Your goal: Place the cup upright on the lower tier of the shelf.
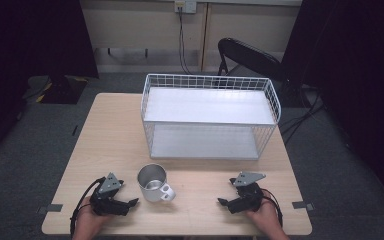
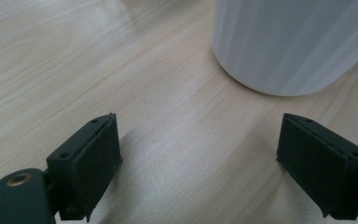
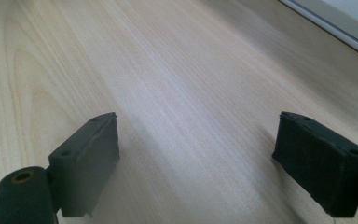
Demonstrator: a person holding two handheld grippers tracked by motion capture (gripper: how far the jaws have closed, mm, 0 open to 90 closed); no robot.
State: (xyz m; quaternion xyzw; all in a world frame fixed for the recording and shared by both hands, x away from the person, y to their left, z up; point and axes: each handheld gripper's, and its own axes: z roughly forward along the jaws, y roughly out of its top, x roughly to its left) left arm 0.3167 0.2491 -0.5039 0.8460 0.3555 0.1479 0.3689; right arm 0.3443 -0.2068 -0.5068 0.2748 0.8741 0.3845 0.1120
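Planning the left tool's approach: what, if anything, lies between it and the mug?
Nothing visible. In the high view the left tool points at the mug across bare table. In the left gripper view its jaws stand open with only tabletop between them and the mug's wall ahead.

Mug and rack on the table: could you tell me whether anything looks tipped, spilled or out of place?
Nothing stands out. The mug stands upright on the table, and no spill shows around it. The wire rack sits square behind it. Both tongs, left and right, are open and hold nothing.
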